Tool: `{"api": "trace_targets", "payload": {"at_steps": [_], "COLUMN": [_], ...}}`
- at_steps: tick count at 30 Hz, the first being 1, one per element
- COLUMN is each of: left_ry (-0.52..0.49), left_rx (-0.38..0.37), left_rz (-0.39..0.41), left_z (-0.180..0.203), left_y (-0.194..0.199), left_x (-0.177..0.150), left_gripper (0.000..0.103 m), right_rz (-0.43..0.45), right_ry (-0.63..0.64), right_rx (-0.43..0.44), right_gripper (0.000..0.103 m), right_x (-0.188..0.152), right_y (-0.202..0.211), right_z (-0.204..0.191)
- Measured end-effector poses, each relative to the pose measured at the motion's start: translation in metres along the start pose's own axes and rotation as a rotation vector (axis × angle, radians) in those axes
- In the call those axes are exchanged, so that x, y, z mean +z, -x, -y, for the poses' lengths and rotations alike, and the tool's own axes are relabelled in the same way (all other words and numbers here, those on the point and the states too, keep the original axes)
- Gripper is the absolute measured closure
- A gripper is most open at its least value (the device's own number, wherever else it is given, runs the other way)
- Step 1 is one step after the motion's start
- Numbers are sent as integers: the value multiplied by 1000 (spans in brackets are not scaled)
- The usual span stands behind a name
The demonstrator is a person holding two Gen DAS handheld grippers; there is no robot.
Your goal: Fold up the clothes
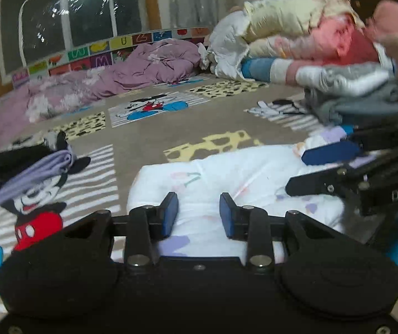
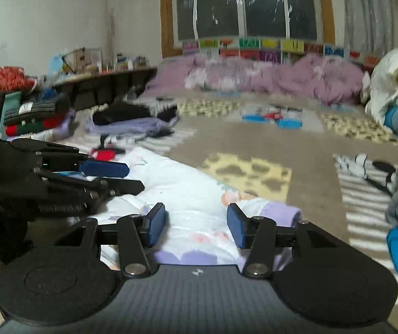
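1. White cloth with pastel lilac and peach prints, the garment point(image 1: 226, 178), lies flat on the patterned carpet point(image 1: 148, 136), directly under and ahead of both grippers.
2. The left gripper point(image 1: 199, 213) hangs low over the near part of the garment; its blue pads point(image 1: 171, 214) stand apart with white cloth showing in the gap, and they pinch nothing.
3. The right gripper point(image 2: 196, 224) sits over the garment's near edge beside a lilac cuff point(image 2: 285, 214); its jaws stand apart and the pads do not press the cloth.
4. In the left wrist view the right gripper comes in from the right edge, its blue fingertips over the garment's far right corner.
5. In the right wrist view the left gripper comes in from the left edge, its fingers over the garment's left side.
6. A stack of folded clothes point(image 2: 32, 117) stands at the left in the right wrist view, near a black and lilac heap point(image 2: 132, 119) on the carpet.
7. A pile of bedding point(image 1: 304, 41), cream, pink and blue, rises at the right of the left wrist view, with grey clothing point(image 1: 360, 100) heaped below it.
8. A crumpled purple blanket point(image 1: 132, 75) lies along the far edge under a dark window point(image 2: 243, 5).
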State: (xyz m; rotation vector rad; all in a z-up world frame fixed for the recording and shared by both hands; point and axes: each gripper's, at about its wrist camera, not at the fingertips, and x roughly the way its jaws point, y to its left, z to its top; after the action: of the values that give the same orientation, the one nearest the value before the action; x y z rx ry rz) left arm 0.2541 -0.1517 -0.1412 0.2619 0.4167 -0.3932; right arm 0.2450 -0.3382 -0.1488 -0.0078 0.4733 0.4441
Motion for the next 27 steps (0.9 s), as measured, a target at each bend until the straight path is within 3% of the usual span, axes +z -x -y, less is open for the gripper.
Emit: {"api": "trace_targets", "payload": {"at_steps": [10,12,13,14,15,17,19,22,27], "left_ry": [-60,-30,2,52,106,201,290,470,787], "left_rx": [51,64,66,63,60,62,66,48,-39], "left_rz": [-14,-28,-23,-4,17,23,17,-4,-48], "left_z": [10,7,5,1,-4,-14,-25,-46,-83], "left_y": [0,15,25,38,50,67,80,95,102], "left_x": [0,10,14,15,14,9,3,-9,-30], "left_gripper": [72,64,58,42,34,34,34,34,30], "right_rz": [4,33,58,80,101,133,152,157,159], "right_ry": [-8,-17,-30,-55,-85,-124,-138,-320,-728], "right_rx": [-5,-20,-27,-32,-35,-52,-90,-80,42], "right_gripper": [54,54,53,51,48,29,20,17,16], "right_x": [-12,-14,-16,-18,-20,-24,-28,-36,-63], "right_y": [-3,8,16,26,36,58,72,84,88], "right_z": [-3,-5,-7,-8,-9,-11,-12,5,43]}}
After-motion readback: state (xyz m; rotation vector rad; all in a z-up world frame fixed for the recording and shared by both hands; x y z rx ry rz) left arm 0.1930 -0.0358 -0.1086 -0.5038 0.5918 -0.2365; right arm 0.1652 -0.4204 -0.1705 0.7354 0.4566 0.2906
